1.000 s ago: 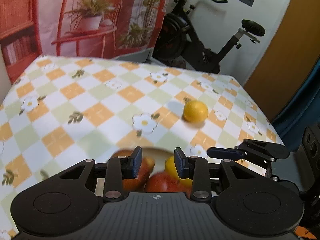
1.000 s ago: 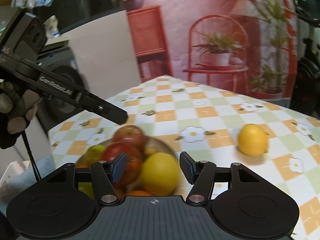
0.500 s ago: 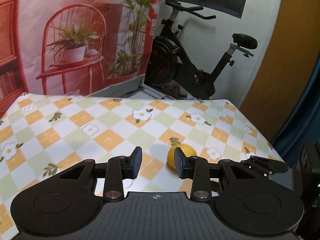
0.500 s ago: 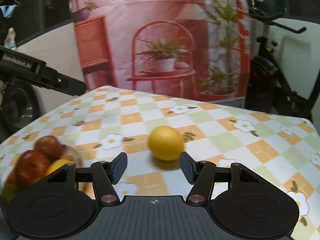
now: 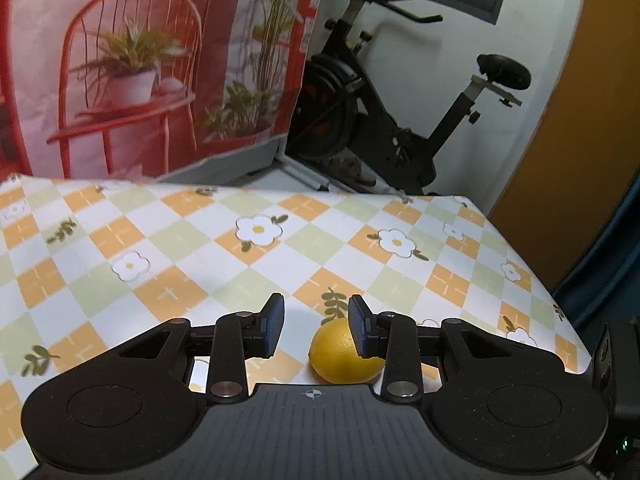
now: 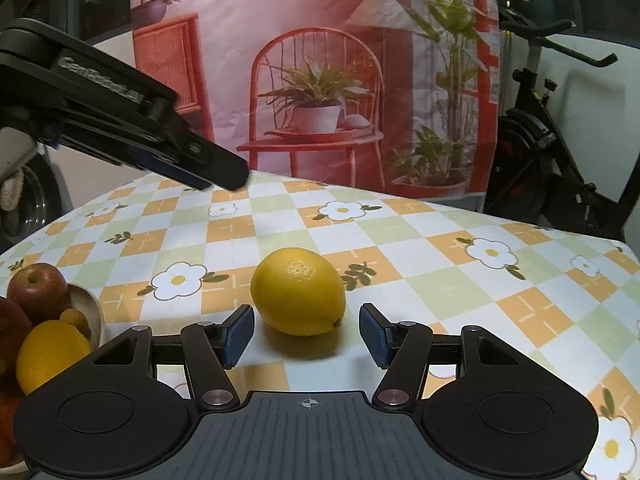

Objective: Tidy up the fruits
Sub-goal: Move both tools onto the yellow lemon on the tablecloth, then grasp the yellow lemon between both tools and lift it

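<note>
A lone yellow lemon (image 6: 298,290) lies on the checked tablecloth (image 6: 440,288). My right gripper (image 6: 307,334) stands open just short of it, one pad on each side and neither touching it. In the left wrist view the same lemon (image 5: 340,356) lies low on the cloth, partly behind the right-hand fingertip. My left gripper (image 5: 316,326) hangs above it with a narrow gap and nothing between its pads. The left gripper's fingers (image 6: 192,160) also reach in from the upper left of the right wrist view. A bowl (image 6: 90,308) at the left holds a red apple (image 6: 38,292), a second lemon (image 6: 48,354) and other fruit.
The table's far edge (image 5: 360,194) and right edge (image 5: 532,280) are close to the lemon. Beyond stand an exercise bike (image 5: 384,128) and a printed backdrop (image 6: 320,80). A black device body (image 5: 618,360) shows at the right border of the left wrist view.
Both views have swung away from the fruit bowl toward the lone lemon, which is now much nearer and sits right in front of the right gripper. Neither gripper's jaw gap has changed.
</note>
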### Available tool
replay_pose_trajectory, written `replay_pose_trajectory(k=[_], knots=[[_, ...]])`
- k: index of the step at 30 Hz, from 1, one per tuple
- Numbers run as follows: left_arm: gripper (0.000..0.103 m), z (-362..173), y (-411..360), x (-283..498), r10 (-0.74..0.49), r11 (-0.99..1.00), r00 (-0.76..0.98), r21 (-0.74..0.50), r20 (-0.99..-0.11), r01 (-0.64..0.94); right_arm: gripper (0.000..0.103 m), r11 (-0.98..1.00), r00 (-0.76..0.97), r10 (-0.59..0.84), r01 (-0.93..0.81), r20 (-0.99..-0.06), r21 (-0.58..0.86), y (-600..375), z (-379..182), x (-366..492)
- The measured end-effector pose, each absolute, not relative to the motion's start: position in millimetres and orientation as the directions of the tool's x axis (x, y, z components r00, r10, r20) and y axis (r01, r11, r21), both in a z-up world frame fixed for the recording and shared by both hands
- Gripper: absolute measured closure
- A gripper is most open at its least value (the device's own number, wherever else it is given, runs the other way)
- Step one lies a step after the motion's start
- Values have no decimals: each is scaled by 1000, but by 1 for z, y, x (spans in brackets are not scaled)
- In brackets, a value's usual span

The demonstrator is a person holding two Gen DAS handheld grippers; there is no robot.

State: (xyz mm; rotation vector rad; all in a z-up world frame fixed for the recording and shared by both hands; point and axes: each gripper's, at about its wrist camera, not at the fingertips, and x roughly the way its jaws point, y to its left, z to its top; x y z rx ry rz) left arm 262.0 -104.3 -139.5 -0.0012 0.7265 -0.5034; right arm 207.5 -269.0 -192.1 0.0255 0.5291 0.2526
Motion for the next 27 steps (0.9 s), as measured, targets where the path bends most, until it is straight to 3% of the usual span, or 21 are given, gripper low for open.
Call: replay_pose_trajectory(k=[14,27], knots=[[65,-167,-117,290,-515,843,519,-291,-683,453,47,957,803,288,-263,-523,122,-269,-199,233],[66,-175,-120,294,-535,826,475,-315,-699,467,53,952,780,305,-270,-547,146,-269,-202,238]])
